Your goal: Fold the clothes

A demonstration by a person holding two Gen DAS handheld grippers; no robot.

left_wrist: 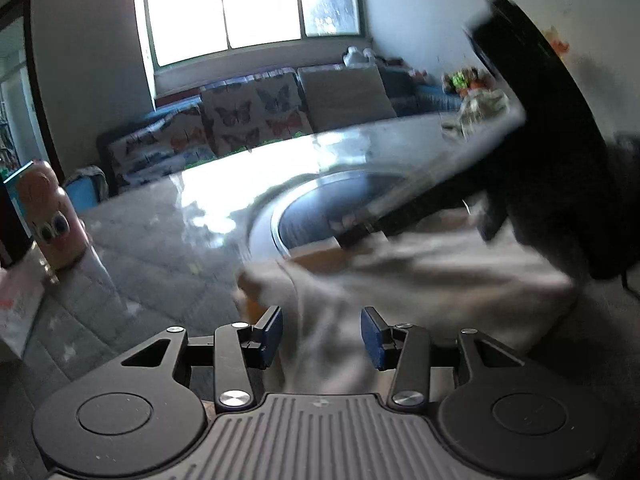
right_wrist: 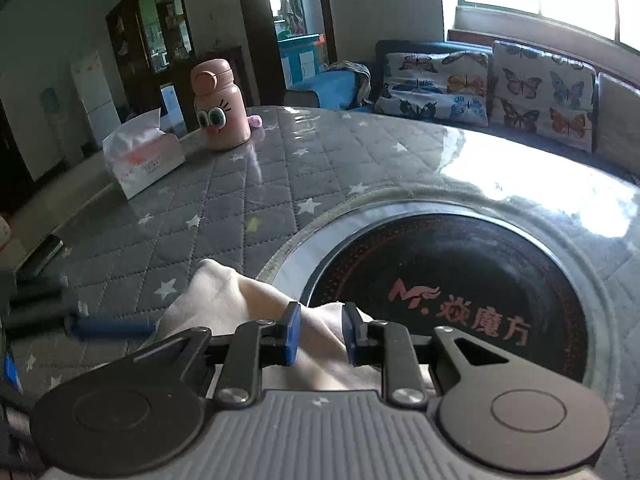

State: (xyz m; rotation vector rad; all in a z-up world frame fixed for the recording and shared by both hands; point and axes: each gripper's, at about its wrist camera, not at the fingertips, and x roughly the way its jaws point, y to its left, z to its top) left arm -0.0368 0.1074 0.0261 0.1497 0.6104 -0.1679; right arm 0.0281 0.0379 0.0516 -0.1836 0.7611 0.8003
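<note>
From the left wrist, the left gripper (left_wrist: 322,334) stands half open, soft cream cloth (left_wrist: 420,272) bunched loosely between its blue pads (blurred here). From the right wrist, the right gripper (right_wrist: 318,330) pinches that cloth (right_wrist: 224,300) over the quilted, star-dotted table cover (right_wrist: 240,184), beside the round black hotplate (right_wrist: 460,280).

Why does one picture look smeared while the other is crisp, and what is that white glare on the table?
Left wrist view: the other gripper and the pale cloth are streaked by motion blur, and the window is blown out white. Right wrist view: sharp, down to the lettering on the round black cooktop. Both views: window light mirrors off the glossy table cover, and the fisheye lens bends straight edges.
</note>
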